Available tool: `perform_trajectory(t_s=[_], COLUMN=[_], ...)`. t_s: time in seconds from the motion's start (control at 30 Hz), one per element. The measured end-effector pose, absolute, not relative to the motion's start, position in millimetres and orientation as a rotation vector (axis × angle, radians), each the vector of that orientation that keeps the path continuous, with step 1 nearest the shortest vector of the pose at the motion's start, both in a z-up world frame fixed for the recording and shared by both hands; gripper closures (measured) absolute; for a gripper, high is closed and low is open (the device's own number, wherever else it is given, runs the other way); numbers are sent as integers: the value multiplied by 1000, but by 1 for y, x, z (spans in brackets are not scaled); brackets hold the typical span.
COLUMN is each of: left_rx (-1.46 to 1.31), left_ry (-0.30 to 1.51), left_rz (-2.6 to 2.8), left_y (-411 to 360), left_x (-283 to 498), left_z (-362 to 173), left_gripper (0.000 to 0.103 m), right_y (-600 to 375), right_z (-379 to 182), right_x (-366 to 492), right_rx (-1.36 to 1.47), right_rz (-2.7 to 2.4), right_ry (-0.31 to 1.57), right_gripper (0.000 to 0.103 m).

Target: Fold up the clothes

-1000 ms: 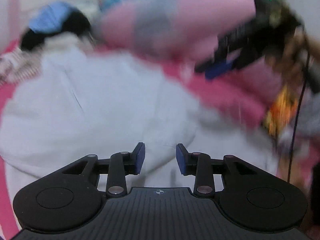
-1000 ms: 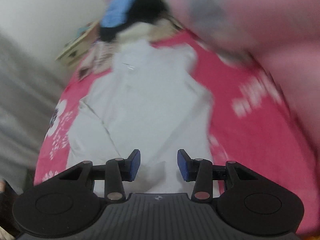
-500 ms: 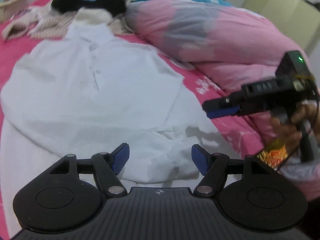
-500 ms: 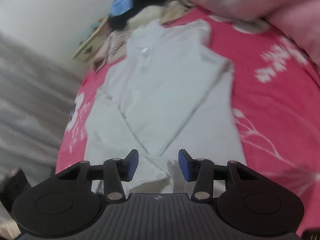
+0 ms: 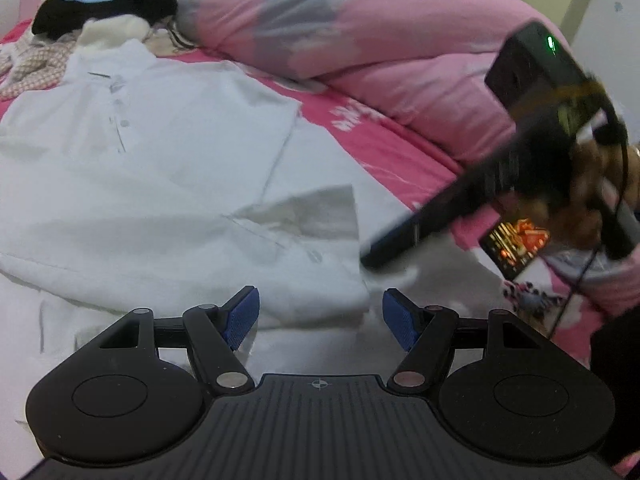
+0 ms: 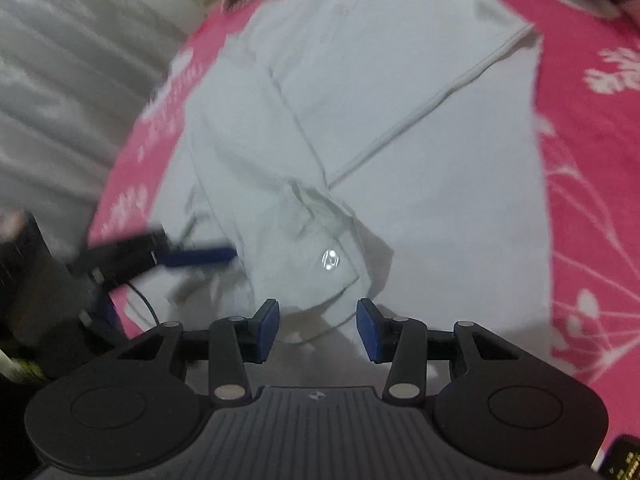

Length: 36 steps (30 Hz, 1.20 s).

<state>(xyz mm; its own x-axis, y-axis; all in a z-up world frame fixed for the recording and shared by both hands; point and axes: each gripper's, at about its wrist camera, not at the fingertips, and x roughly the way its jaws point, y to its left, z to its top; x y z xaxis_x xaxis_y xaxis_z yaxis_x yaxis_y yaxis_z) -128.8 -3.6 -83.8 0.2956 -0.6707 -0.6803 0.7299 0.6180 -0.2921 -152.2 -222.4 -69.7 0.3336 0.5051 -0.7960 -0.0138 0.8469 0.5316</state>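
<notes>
A white button-up shirt [image 5: 152, 168] lies spread on a pink bedsheet [image 5: 384, 136], both sleeves folded across its front. A sleeve cuff with a button [image 5: 316, 257] lies near my left gripper [image 5: 320, 318], which is open and empty just above the shirt's lower part. In the right wrist view the shirt [image 6: 400, 120] fills the middle and a cuff button [image 6: 331, 259] shows. My right gripper [image 6: 318, 326] is open and empty just above the cuff. The right gripper also shows in the left wrist view [image 5: 384, 258], low over the shirt's right edge. The left gripper shows blurred in the right wrist view [image 6: 200, 257].
A pink duvet [image 5: 360, 40] is bunched along the far right of the bed. A pile of black, blue and patterned clothes [image 5: 100, 4] lies beyond the shirt's collar. A phone with a lit screen [image 5: 516, 242] lies at the right. Grey curtain [image 6: 60, 100] hangs left of the bed.
Both grippers have dropped closer to the shirt's lower part. The left jaws have opened wider. The right gripper has swung down toward the shirt's right edge.
</notes>
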Motion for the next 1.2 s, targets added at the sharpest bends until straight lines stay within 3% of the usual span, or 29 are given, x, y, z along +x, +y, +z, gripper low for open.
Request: perform_trajectory(t_s=[0.13,0.37,0.47,0.57,0.63,0.7,0.77,1.03,1.2], left_rx=[135,329,350,331,305,266,240,245,260], left_ry=[797,696,742,788,804,818,810,843,875], left_rz=[-918,-946,-922,-877,-854,-856,-872,-909,-960], left_y=[-7,-38,-51,-55,-53,-47,-40,-27,-21], left_x=[-133,-142,-139,-134,-132,-130,-133,-144,-147], left_z=[-78,-80,-91,-98,-99,-98,-93,-97,-99], left_gripper=[34,39,56,62,73,95,101,102,101], right_y=[-248,-260,-258,-249,-242,-231,-219,-172,-173], right_z=[-58,-72,-80,-86,-85,-81,-76,-79,-77], right_x=[-144,-123,-120,-120,-122,-126,-129,-140,-139], right_rx=[574,673,648,584,553,471,375,38,33], right_rz=[263,189,197,244,291,349,404,496,480], right_ry=[1099,1109,1109,1125,1130,1128,1122,1140,1154], right_gripper=[55,54,59,65,72,76,80,81,78])
